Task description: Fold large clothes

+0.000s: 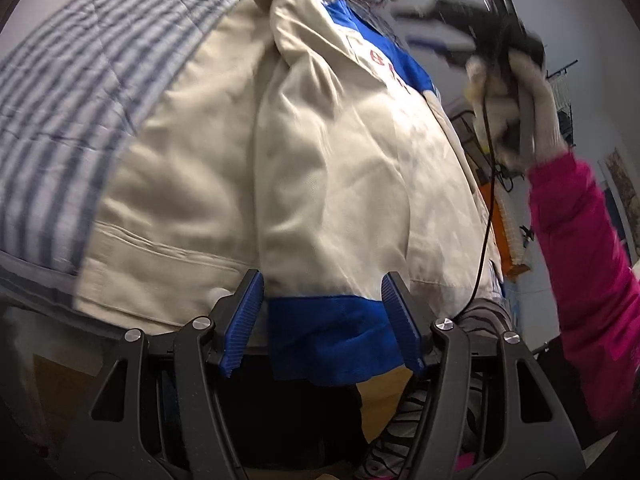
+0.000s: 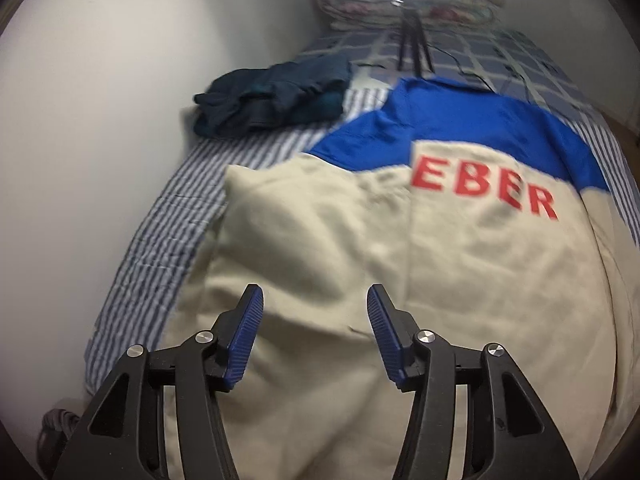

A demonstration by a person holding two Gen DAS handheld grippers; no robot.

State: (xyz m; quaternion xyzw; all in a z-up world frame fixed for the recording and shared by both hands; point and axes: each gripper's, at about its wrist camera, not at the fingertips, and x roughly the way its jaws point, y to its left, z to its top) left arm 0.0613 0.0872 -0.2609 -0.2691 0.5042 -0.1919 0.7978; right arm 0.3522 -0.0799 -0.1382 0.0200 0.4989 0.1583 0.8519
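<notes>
A large cream jacket [image 2: 440, 272] with a blue yoke and red letters "EBER" lies back-up on a striped bed; it also shows in the left wrist view [image 1: 320, 152]. My left gripper [image 1: 322, 284] is open, its blue pads on either side of the jacket's blue cuff [image 1: 328, 340], which hangs at the bed's near edge. My right gripper [image 2: 315, 296] is open and empty, held over the cream lower part of the jacket. The right gripper also appears in the left wrist view [image 1: 448, 36], held high in a white-gloved hand with a pink sleeve.
The blue-and-white striped bedsheet [image 2: 168, 232] lies under the jacket. A folded dark blue garment [image 2: 276, 92] sits at the far left of the bed. A small black tripod [image 2: 414, 40] with a ring light stands at the bed's head, near a checked blanket [image 2: 500, 56]. A wall runs along the left.
</notes>
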